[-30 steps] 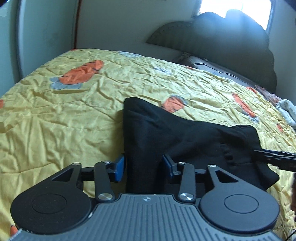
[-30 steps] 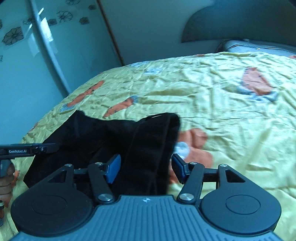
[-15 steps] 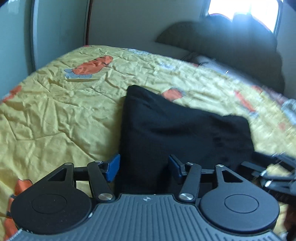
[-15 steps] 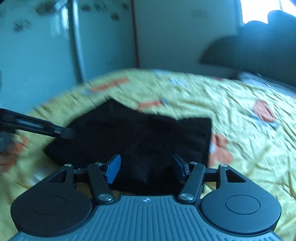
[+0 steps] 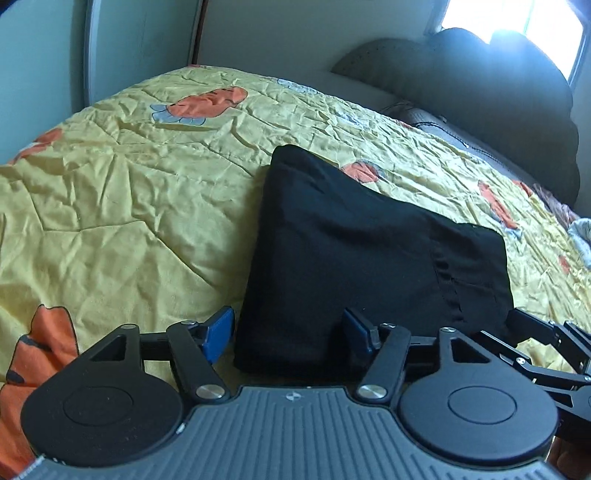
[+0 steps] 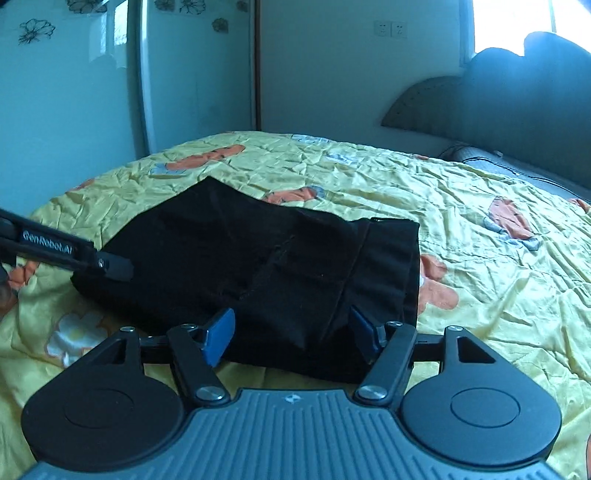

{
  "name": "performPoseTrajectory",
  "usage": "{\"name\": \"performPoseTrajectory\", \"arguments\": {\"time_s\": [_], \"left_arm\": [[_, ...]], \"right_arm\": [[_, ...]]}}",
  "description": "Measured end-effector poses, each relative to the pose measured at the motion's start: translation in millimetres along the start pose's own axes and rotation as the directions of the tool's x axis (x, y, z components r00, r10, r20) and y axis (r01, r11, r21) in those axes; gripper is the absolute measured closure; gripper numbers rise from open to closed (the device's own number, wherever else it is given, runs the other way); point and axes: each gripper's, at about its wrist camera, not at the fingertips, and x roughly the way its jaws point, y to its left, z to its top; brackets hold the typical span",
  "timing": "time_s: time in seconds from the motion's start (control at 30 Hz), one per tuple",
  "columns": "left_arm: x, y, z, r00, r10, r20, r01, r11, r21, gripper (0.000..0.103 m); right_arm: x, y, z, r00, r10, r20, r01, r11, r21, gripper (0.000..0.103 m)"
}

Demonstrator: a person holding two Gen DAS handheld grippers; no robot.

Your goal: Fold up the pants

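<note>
Folded black pants on my yellow bed.

The bed [image 5: 129,206], under its carrot-print quilt, carries the pants [image 5: 354,266], a flat dark rectangle at mid-frame with the waistband to the right. My left tongs [image 5: 286,334] and right tongs [image 6: 291,334] are spreading wider, near edge of the cloth between the blue pads, unpinched.

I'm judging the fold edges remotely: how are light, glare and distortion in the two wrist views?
Left wrist view: the window is blown out to white, the yellow bedspread is evenly lit and sharp, and the black pants show few creases. Right wrist view: a cooler blue cast, a glary window, and pants with faint seams visible. Both: fisheye bending at the edges.
</note>
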Motion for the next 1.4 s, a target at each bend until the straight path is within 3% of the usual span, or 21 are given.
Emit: {"name": "performPoseTrajectory", "arguments": {"time_s": [0.2,0.33,0.8,1.4], "left_arm": [[-8.2,-4.5,-5.1,0.999,0.031,0.019,-0.031,0.999,0.034,0.033],[-14.6,-6.6,-11.1,0.999,0.043,0.028,-0.044,0.998,0.044,0.030],[-20.7,-9.6,-37.5,0.999,0.050,-0.005,-0.050,0.996,0.076,0.026],[-23.8,-24.9,-56.8,0.995,0.087,0.050,-0.094,0.983,0.156,0.023]], "right_arm": [[-6.1,6.3,-4.4,1.000,0.002,0.015,-0.002,1.000,0.025,0.034],[-15.3,10.7,-7.3,1.000,0.014,0.017,-0.014,0.999,0.033,0.025],[-35.0,24.6,-25.5,0.999,0.034,-0.015,-0.033,0.997,0.071,0.025],[-53.7,45.0,-34.8,0.994,0.085,-0.070,-0.077,0.991,0.109,0.021]]}}
